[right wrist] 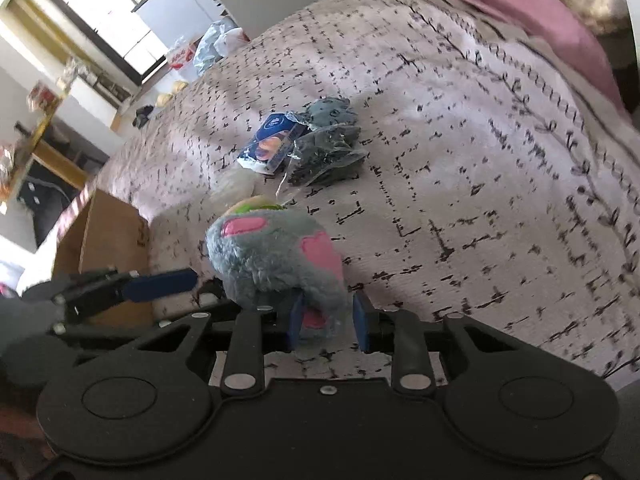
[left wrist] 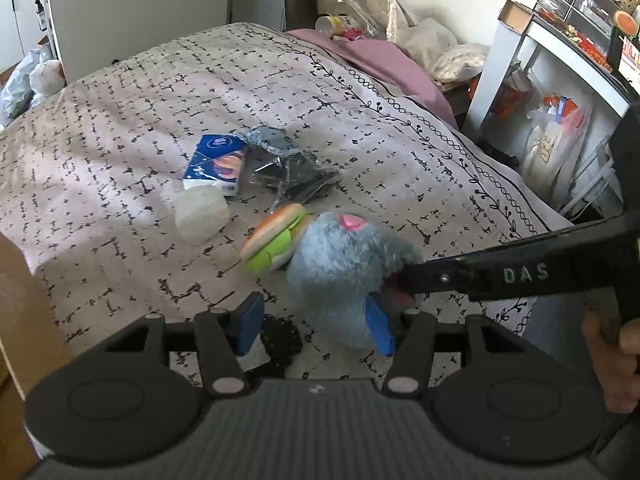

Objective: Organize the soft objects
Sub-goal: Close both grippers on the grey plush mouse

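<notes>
A grey plush toy (left wrist: pixel 344 276) with pink patches lies on a patterned bedspread (left wrist: pixel 120 128), near its front edge. The right gripper (right wrist: pixel 326 322) has its blue pads on either side of the toy's lower end, pinching the fur and a pink patch between them. The left gripper (left wrist: pixel 316 326) stands spread, one blue pad against the toy's side, the other clear over bare cloth. Just beyond the toy, touching it, rests a soft toy burger (left wrist: pixel 276 236). Farther back lie a pale translucent box (left wrist: pixel 202 216), a blue tissue pack (left wrist: pixel 218 162) and a clear bag of dark items (left wrist: pixel 288 168). A cardboard box (right wrist: pixel 108 240) stands beside the bed; a pink sheet (left wrist: pixel 384 64), bottles and bags crowd the far end by a white shelf (left wrist: pixel 516 64).
</notes>
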Demonstrator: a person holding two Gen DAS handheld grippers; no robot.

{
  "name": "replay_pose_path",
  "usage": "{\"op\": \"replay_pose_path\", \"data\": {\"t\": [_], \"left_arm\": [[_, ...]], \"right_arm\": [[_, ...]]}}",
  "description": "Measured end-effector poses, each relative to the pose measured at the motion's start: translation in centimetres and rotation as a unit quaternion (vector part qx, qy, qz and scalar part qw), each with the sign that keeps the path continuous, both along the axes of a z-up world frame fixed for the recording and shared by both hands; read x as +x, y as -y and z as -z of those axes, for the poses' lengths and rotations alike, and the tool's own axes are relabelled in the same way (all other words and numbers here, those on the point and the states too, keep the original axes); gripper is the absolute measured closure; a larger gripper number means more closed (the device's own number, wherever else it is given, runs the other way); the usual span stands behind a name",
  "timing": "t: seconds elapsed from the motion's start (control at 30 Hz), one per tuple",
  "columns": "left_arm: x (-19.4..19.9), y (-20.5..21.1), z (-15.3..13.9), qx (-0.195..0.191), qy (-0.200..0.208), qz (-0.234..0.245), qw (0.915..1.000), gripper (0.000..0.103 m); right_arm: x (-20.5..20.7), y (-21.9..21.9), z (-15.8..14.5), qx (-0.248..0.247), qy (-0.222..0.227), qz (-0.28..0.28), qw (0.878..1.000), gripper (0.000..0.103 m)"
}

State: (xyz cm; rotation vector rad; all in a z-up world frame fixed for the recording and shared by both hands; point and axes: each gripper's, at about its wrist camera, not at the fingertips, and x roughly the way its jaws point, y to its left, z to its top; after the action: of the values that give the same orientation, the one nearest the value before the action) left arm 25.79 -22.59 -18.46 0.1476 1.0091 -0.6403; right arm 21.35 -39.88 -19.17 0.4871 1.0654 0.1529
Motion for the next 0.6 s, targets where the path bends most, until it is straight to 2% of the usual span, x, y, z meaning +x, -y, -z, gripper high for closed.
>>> {"op": "replay_pose_path", "data": {"t": [0.1,0.23,0.3,0.33,0.37,0.43,0.5,0.6], "left_arm": [[0.3,0.3,0.3,-0.005,-0.008,-0.002,1.0000,0.048],[0.8,0.4,0.3,-0.033,-0.012,0.001,0.9994,0.048],[1.0,0.6,0.4,-0.031,-0.011,-0.007,0.9994,0.048],[1.2,0.5,0.7,-0.028,-0.013,-0.019,0.9993,0.052],[1.5,0.5,0.9,-0.025,-0.017,-0.027,0.9992,0.063],[1.9,0.1,1.4,-0.037,-0.032,-0.038,0.9981,0.072],[2.0,-0.4,1.3,-0.051,-0.032,-0.045,0.9972,0.075],[1.7,-0.6,0.7,-0.046,-0.020,-0.044,0.9978,0.080]], "right_arm": [[0.5,-0.2,0.0,0.005,0.005,0.003,1.000,0.077],[1.0,-0.1,0.0,0.035,0.010,0.008,0.999,0.079],[1.1,0.0,0.1,0.048,0.013,0.011,0.999,0.083],[1.1,0.1,0.1,0.052,0.012,0.012,0.998,0.084],[1.1,0.1,0.3,0.059,0.010,0.013,0.998,0.086],[1.1,0.2,0.5,0.065,0.008,0.014,0.998,0.090],[0.9,0.0,0.3,0.064,0.014,0.013,0.998,0.093],[0.7,-0.6,-0.5,0.063,0.023,-0.005,0.998,0.095]]}}
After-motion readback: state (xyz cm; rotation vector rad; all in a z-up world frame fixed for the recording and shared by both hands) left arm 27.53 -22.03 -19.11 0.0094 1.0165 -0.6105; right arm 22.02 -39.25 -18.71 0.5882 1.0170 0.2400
